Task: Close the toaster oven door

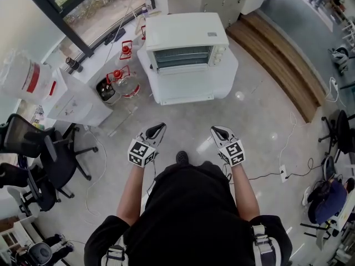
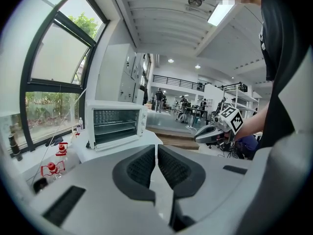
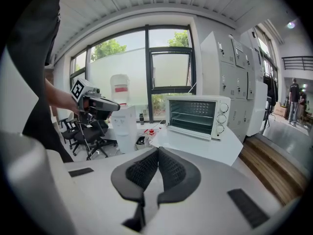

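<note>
A white toaster oven (image 1: 186, 41) stands on a white table (image 1: 191, 87) ahead of me. Its door (image 1: 183, 66) hangs open and the wire racks inside show, also in the left gripper view at the toaster oven (image 2: 116, 124) and in the right gripper view at the toaster oven (image 3: 196, 115). My left gripper (image 1: 157, 131) and right gripper (image 1: 219, 132) are held side by side over the floor, well short of the table. The left gripper (image 2: 156, 148) is shut with nothing in it. The right gripper (image 3: 158, 152) is shut too, and empty.
A water dispenser (image 1: 72, 101) with a large bottle (image 1: 25, 76) stands at the left, beside black office chairs (image 1: 41, 154). Red-framed glass jugs (image 1: 125, 82) sit left of the table. A wooden step (image 1: 280, 65) runs at the right. Cables (image 1: 285, 170) lie on the floor.
</note>
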{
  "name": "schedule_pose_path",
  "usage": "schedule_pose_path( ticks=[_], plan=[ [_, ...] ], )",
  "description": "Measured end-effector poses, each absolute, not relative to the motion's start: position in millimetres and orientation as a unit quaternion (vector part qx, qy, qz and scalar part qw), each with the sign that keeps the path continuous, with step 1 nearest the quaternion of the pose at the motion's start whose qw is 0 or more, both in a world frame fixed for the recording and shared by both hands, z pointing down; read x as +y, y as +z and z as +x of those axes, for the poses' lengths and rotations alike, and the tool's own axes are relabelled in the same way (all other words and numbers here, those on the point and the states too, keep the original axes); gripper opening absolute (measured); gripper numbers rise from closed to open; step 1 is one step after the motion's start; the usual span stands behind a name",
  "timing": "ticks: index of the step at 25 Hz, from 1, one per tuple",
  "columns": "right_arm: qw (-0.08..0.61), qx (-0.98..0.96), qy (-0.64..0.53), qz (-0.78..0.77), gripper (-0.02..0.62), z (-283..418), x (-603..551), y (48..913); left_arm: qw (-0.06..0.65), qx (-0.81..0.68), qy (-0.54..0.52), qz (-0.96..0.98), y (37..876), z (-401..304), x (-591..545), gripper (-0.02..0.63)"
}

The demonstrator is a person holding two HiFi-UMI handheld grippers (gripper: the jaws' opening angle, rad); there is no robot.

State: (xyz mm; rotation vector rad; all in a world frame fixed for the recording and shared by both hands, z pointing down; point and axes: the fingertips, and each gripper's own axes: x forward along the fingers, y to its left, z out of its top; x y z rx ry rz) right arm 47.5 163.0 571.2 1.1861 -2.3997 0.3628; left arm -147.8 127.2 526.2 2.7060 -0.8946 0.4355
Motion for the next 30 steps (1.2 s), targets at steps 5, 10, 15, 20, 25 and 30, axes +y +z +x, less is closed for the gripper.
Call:
schedule_pose_path(
  ticks=[5,10,15,20,25,30],
  plan=[
    [0.216,-0.865,0.133,0.433,0.015,43.3,148.9,573.7,0.14,-0.309,0.156,0.928,531.1,-157.4,116.5,0.034],
    [0.218,-0.864,0.146,0.429,0.015,48.9,143.7,581.9,0.145,-0.308,0.164,0.926,535.3,-148.9,108.7,0.034],
    [0.221,-0.864,0.159,0.423,0.015,59.2,129.4,593.6,0.156,-0.318,0.168,0.92,542.6,-143.9,95.5,0.034],
    [0.224,-0.868,0.159,0.415,0.015,69.0,101.1,595.4,0.162,-0.327,0.172,0.915,547.7,-138.2,77.8,0.034],
    [0.228,-0.871,0.162,0.404,0.015,75.1,78.5,603.3,0.171,-0.339,0.176,0.908,556.6,-133.4,62.7,0.034],
    [0.234,-0.874,0.173,0.39,0.015,81.3,65.1,616.5,0.182,-0.348,0.181,0.902,568.0,-127.2,50.2,0.034]
  ],
)
